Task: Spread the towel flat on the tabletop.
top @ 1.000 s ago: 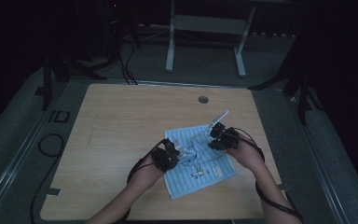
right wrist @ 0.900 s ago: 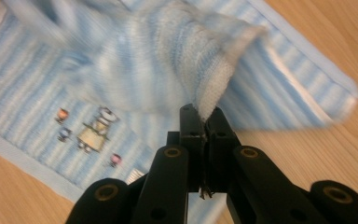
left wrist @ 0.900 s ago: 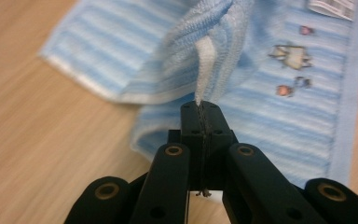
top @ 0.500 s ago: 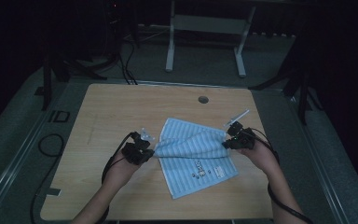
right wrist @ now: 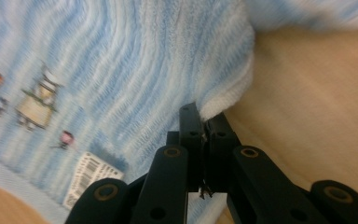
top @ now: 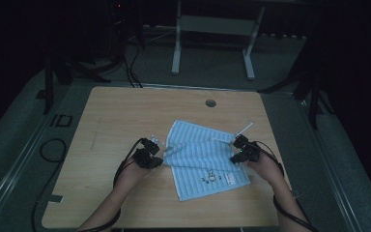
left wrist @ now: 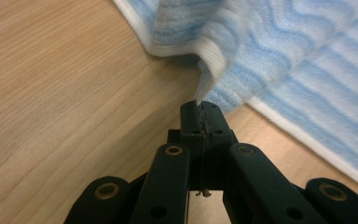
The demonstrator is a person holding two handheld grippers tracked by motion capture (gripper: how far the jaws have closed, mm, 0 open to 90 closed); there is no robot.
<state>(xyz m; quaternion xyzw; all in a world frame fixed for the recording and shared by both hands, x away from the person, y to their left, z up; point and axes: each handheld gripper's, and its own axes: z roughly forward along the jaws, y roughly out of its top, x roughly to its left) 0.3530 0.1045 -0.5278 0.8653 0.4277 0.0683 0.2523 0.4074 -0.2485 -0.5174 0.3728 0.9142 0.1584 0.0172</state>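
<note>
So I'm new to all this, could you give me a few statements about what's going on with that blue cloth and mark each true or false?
1. The striped blue towel lies on a wooden table. True.
2. The left gripper is open and clear of the towel. False: its jaws are shut on a white-edged fold of it.
3. The right gripper pinches the towel's edge. True.
4. The towel is plain, with no picture. False: small cartoon figures and a barcode label show on it.
5. A round hole sits in the tabletop beyond the towel. True.
6. The towel lies perfectly flat. False: it is bunched into a ridge between the grippers.
</note>
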